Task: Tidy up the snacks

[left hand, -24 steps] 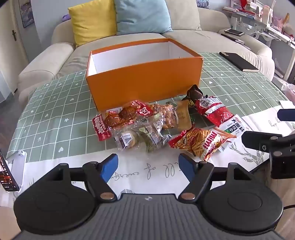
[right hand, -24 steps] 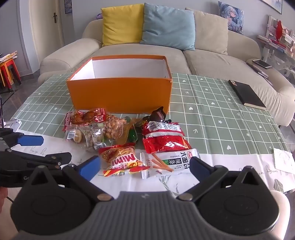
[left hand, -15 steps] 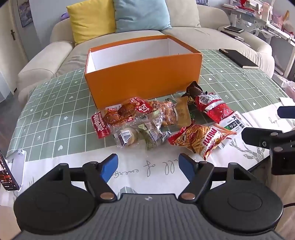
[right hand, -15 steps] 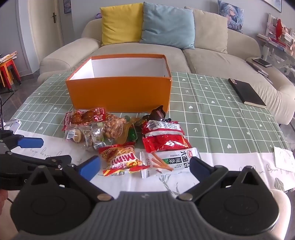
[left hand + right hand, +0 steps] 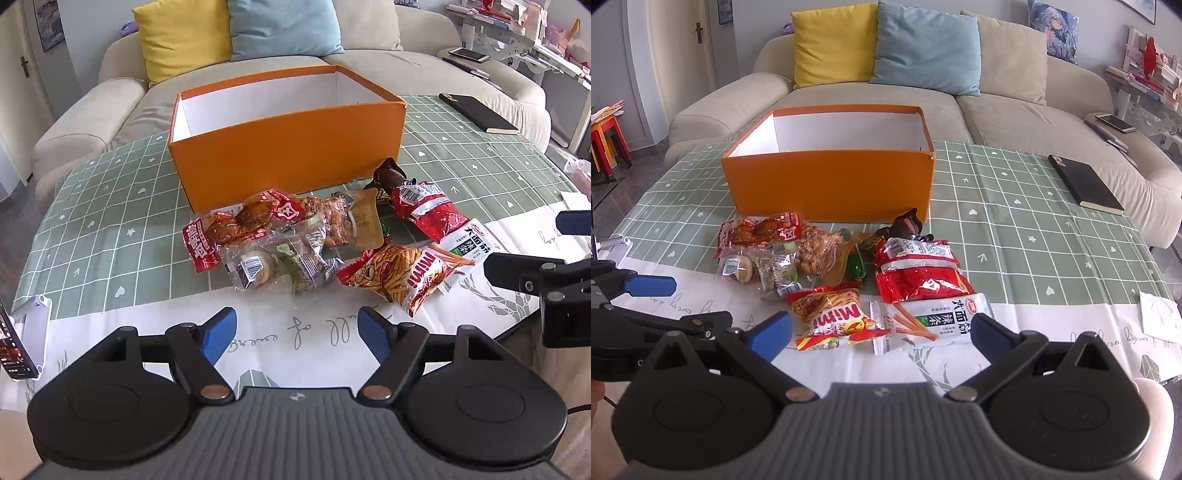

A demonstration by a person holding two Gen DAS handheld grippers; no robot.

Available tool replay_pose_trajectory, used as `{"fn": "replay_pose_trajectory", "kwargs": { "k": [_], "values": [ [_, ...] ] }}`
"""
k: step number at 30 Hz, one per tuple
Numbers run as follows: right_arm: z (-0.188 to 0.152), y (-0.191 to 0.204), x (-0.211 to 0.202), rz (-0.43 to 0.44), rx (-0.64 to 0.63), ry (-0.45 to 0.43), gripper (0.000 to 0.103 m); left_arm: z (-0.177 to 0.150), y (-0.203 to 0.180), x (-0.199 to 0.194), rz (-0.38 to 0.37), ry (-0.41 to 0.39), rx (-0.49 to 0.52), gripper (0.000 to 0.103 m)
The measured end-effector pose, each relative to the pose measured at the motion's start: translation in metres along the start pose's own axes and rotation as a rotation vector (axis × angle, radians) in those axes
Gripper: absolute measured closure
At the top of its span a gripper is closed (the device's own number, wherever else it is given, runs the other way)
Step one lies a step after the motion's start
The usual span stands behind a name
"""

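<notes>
Beige sofa (image 5: 1015, 114) behind counter, yellow cushion (image 5: 833, 44) beside blue cushion (image 5: 927, 48). Black notebook (image 5: 1084, 183) on green checked cloth (image 5: 1015, 229). Phone (image 5: 14, 341) propped at left edge.

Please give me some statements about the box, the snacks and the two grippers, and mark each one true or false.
1. The orange box has no lid on it. True.
2. The right gripper holds the Mimi bag. False: its jaws are open, gripping nothing.
3. The snacks lie in front of the box. True.
4. A black book lies inside the box. False: it lies on the tablecloth, to the right.
5. The left gripper is open. True.
</notes>
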State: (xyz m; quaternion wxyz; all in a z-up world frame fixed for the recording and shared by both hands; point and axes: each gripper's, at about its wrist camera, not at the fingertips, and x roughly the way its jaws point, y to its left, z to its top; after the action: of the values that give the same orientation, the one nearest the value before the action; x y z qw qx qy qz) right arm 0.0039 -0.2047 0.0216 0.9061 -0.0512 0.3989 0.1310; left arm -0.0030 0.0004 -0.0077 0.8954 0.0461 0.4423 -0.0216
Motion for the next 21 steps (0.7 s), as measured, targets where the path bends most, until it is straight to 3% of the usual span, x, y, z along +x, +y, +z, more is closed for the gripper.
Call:
{"fn": "replay_pose_trajectory", "kwargs": {
  "k": [21],
  "values": [
    [-0.001,0.0009,0.0091,-0.001,0.0,0.025,0.004,0.0011,0.0004,0.0019,-0.003,0.013,-0.015,0.016]
  ]
}}
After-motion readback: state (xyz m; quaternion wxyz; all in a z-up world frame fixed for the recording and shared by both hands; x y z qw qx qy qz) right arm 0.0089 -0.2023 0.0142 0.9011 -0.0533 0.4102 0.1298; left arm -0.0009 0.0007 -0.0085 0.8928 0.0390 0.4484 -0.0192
